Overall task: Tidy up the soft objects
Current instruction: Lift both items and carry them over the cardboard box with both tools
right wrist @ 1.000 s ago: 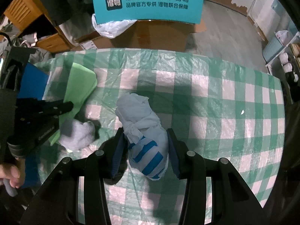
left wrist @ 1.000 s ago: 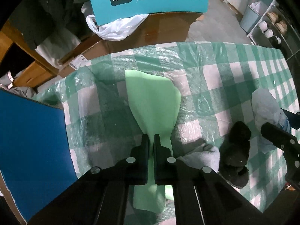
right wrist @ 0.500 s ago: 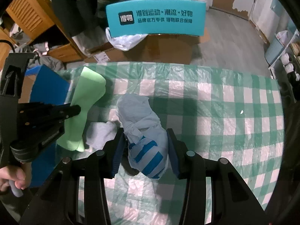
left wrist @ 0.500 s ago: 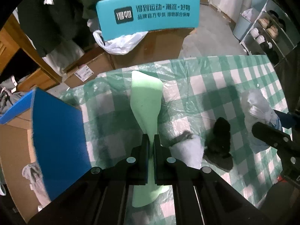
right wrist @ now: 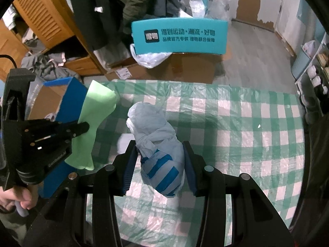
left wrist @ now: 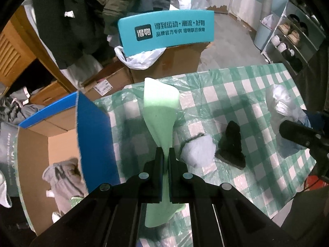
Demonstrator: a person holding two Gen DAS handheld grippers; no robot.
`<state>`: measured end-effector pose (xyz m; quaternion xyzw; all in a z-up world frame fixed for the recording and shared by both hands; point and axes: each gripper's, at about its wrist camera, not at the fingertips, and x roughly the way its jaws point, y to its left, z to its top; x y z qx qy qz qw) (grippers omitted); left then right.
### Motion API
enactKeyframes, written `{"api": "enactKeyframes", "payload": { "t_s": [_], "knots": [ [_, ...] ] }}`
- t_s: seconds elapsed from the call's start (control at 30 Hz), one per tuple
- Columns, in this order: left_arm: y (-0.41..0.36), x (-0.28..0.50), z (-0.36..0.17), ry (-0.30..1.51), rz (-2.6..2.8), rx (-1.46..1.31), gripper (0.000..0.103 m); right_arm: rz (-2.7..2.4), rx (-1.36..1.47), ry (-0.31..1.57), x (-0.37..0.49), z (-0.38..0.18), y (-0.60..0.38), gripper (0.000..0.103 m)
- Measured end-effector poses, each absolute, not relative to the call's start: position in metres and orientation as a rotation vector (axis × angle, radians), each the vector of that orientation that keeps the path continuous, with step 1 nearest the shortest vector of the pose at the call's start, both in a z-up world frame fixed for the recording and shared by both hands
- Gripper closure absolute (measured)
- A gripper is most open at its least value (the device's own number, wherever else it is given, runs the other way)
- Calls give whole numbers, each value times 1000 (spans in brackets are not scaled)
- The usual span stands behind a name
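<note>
Cloth (left wrist: pixel 160 121) hangs pinched tight in the left gripper (left wrist: pixel 166 154) above the table (left wrist: pixel 236 86); the right gripper (right wrist: pixel 160 154) squeezes the bundle (right wrist: pixel 158 144); keep both grips firm, lift clear, then carry to the box (left wrist: pixel 61 140).

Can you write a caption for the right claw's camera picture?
Right claw grips a blue-striped cloth bundle above the checked tablecloth.
</note>
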<state>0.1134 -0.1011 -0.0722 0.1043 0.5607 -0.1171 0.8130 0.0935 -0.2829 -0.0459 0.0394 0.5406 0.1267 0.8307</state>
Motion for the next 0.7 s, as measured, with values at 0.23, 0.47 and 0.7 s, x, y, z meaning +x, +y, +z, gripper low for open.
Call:
{"api": "enactKeyframes", "payload": {
  "t_s": [0.23,0.47,0.7],
  "knots": [
    [-94,95,-46,1148,-249,211,99,316,62,1103,81,-25,-274,60],
    [-85,80,-20,1091,-249,208,99,361,62,1061,75,-8,-263,60],
    [-74,70,-2,1049,-241,210,99,395,57,1049,75,-1,-248,60]
  ]
}}
